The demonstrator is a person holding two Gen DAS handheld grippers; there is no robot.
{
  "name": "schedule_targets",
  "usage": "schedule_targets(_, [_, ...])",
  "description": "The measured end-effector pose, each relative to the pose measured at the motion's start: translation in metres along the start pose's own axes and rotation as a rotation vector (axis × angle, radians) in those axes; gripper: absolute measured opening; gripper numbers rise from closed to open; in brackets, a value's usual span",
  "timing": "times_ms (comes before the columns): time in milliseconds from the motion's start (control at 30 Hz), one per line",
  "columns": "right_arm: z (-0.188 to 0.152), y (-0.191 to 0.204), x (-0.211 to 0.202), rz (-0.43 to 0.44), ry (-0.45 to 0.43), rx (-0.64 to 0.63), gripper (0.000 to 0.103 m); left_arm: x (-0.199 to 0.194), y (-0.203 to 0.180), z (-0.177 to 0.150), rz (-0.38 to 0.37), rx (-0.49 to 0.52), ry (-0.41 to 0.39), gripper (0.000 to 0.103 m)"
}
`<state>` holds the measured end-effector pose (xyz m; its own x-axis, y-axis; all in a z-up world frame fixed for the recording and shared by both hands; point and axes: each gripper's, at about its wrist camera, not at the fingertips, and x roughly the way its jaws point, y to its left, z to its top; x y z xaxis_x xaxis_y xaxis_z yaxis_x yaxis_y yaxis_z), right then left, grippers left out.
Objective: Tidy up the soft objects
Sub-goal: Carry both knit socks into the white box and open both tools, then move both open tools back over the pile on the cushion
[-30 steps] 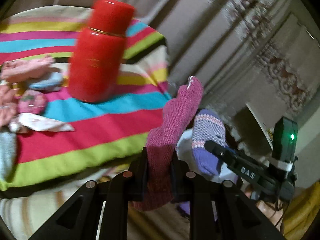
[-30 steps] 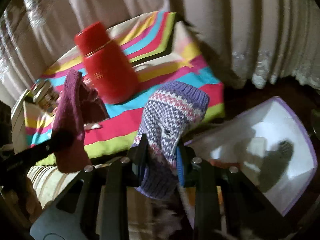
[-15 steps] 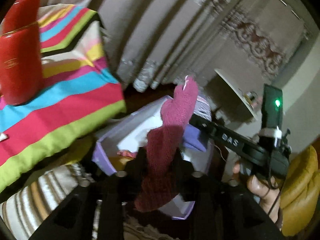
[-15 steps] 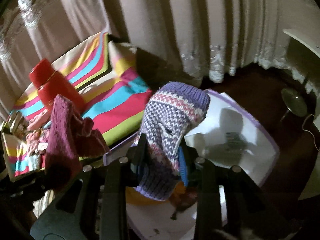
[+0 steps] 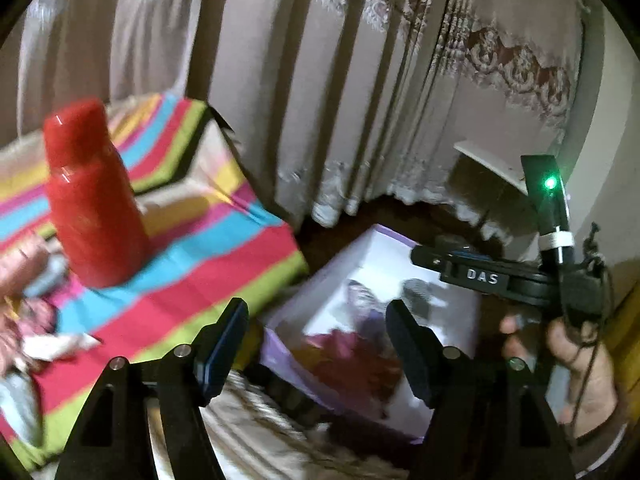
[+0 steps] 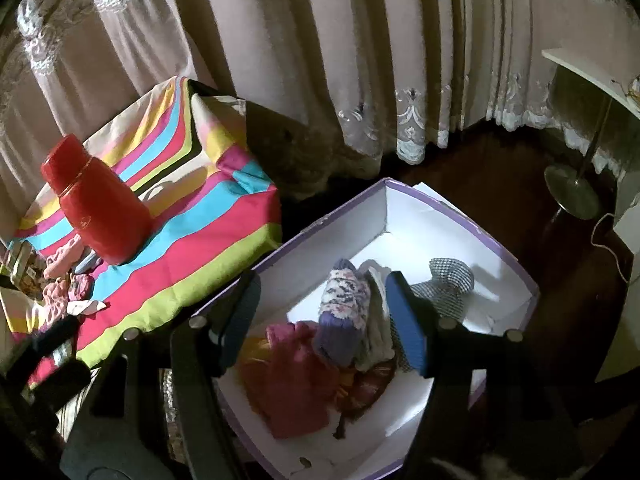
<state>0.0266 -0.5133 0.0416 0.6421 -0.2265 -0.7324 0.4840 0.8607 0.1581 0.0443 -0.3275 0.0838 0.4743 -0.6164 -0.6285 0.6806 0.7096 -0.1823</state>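
Right wrist view showed what you had just done: a second earlier your right gripper (image 6: 322, 320) was clamped on the purple patterned sock (image 6: 344, 312), and now its fingers stood wide apart with nothing between them, the sock lying in the white box (image 6: 500, 248) below. Your left gripper (image 5: 316, 344) told the same story: the magenta sock (image 6: 296, 376) it had pinched was gone from its wide-spread fingers and lay in the box, touching the purple one. A grey checked piece (image 6: 444, 284) sat toward the box's far side.

That meant two soft items were sorted, and both of your tools were free for another pick.

More small pink garments (image 6: 60, 280) remained on the striped cloth (image 6: 192, 248), heaped near its left edge. The red flask (image 6: 96, 208) stood upright just beside them, between that heap and the box, so I judged your reach back would have to pass around it. The left wrist view was blurred, so finer detail of the heap was not readable.
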Motion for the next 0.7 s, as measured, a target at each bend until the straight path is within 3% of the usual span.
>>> schedule_targets(67, [-0.001, 0.010, 0.000, 0.008, 0.001, -0.028, 0.068, -0.009, 0.008, 0.001, 0.043, 0.027, -0.010, 0.074])
schedule_targets(200, [-0.003, 0.034, -0.002, 0.037, 0.004, -0.076, 0.068, -0.011, 0.037, 0.001, 0.128, 0.018, 0.048, 0.075])
schedule_targets(600, [-0.019, 0.115, 0.005, 0.130, 0.077, -0.229, 0.069, -0.063, 0.143, -0.010, 0.214, -0.121, -0.019, 0.075])
schedule_targets(700, [-0.021, 0.131, 0.005, 0.144, 0.088, -0.263, 0.069, -0.082, 0.181, -0.011, 0.298, -0.177, -0.040, 0.075])
